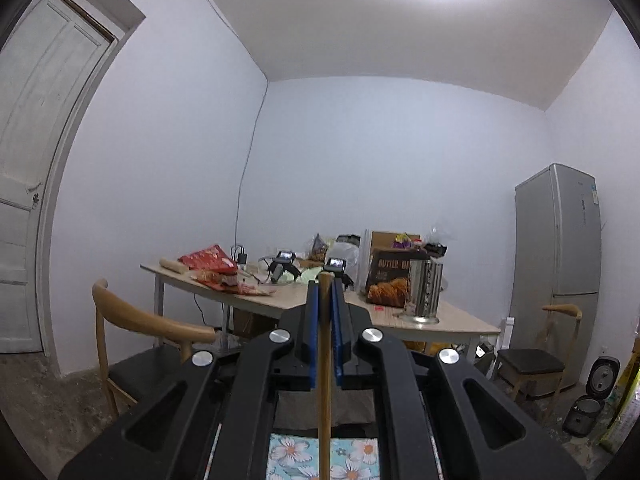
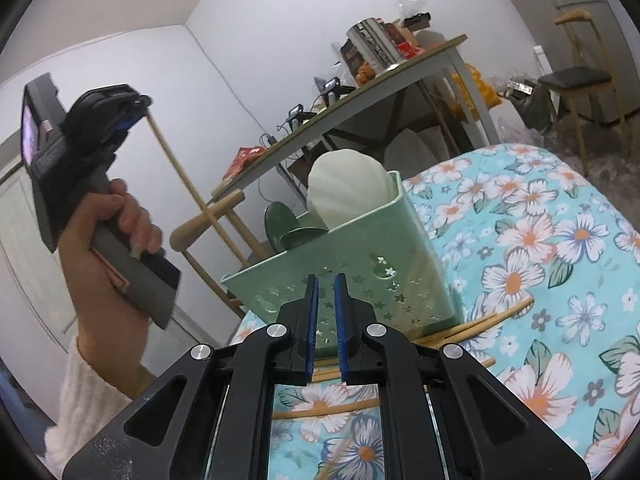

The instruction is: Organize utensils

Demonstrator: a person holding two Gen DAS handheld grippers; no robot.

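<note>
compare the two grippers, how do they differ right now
The left gripper is shut on a wooden chopstick; the right gripper holds nothing between its pads. The left is raised toward the room; the right points down at the green basket on the floral cloth. Both have blue pads and black bodies.

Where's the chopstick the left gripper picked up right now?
The chopstick is clamped upright between the left gripper's blue pads; in the right wrist view it hangs left of the green basket.
</note>
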